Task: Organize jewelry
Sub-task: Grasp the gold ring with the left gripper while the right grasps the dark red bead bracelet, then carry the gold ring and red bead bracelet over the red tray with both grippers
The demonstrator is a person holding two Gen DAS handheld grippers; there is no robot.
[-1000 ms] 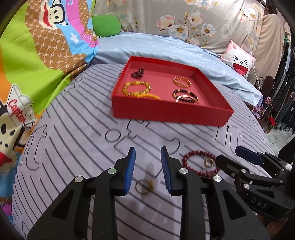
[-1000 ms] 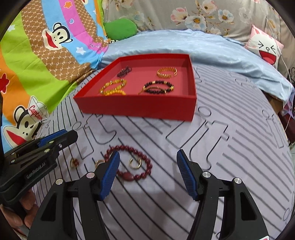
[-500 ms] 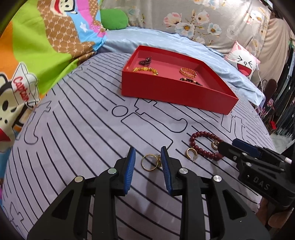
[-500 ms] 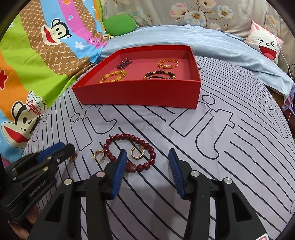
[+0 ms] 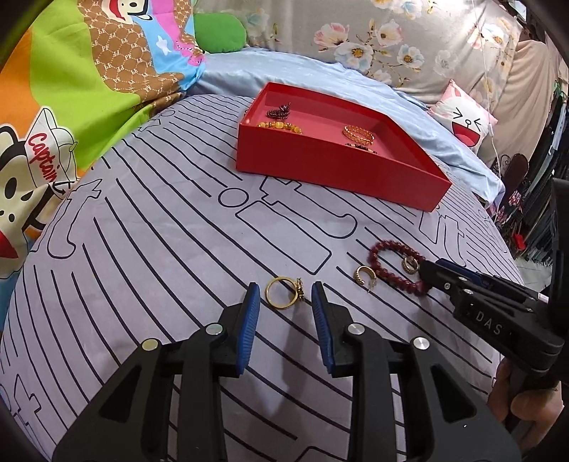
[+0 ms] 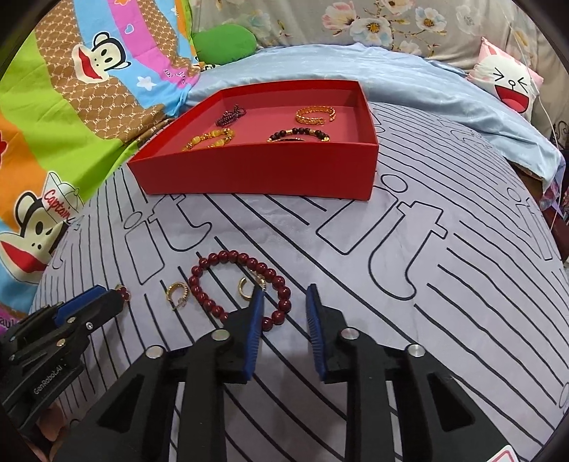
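Note:
A red tray [image 5: 338, 174] [image 6: 256, 174] on the bed holds several bracelets. On the striped sheet near me lie a gold ring [image 5: 282, 292], a gold hoop earring [image 5: 364, 275] [image 6: 177, 292], a dark red bead bracelet [image 5: 391, 264] [image 6: 242, 288] and a second gold earring [image 5: 409, 263] [image 6: 245, 286] inside it. My left gripper [image 5: 282, 295] is open, its tips on either side of the ring. My right gripper [image 6: 284, 298] is open, its tips straddling the bracelet's near edge.
A colourful monkey-print blanket [image 5: 71, 89] lies on the left. A light blue cover [image 6: 355, 71] and a cartoon pillow [image 6: 508, 85] lie behind the tray. A green cushion [image 5: 220, 33] sits at the back.
Both grippers have dropped lower and moved forward toward the jewelry. The right gripper's jaws have narrowed around the red bracelet's edge. The left gripper now straddles the gold ring.

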